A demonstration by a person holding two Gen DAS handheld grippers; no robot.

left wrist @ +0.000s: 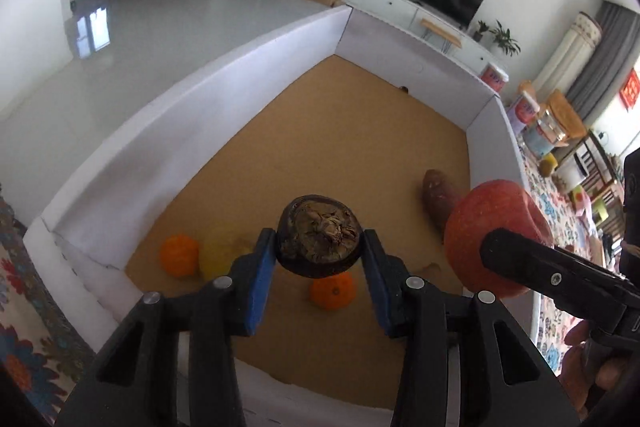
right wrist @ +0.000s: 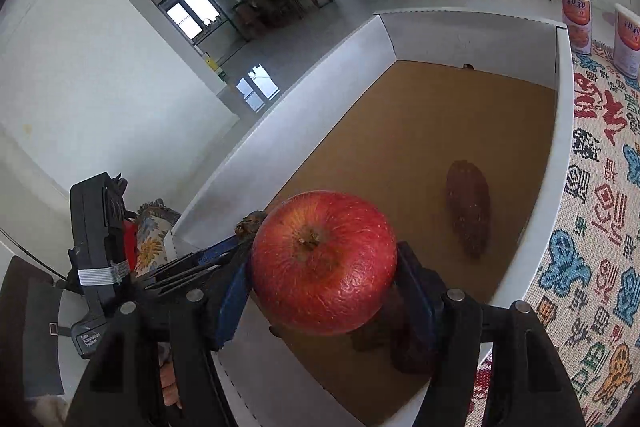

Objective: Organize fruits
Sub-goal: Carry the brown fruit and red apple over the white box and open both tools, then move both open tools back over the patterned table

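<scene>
My left gripper (left wrist: 319,251) is shut on a dark purple mangosteen (left wrist: 319,237) and holds it above the cork floor of a white-walled box (left wrist: 200,115). My right gripper (right wrist: 324,267) is shut on a red apple (right wrist: 325,261), also held above the box; the apple shows at the right of the left wrist view (left wrist: 496,227). On the cork floor lie two oranges (left wrist: 179,254) (left wrist: 333,291), a yellow lemon (left wrist: 222,251) and a brown sweet potato (left wrist: 438,197), which also shows in the right wrist view (right wrist: 470,209).
The box's white walls (right wrist: 562,131) enclose the cork floor (right wrist: 420,131). A patterned cloth (right wrist: 600,227) covers the table outside it. Two cans (right wrist: 576,19) stand past the far right corner. The left gripper's body (right wrist: 100,255) is at the right wrist view's left.
</scene>
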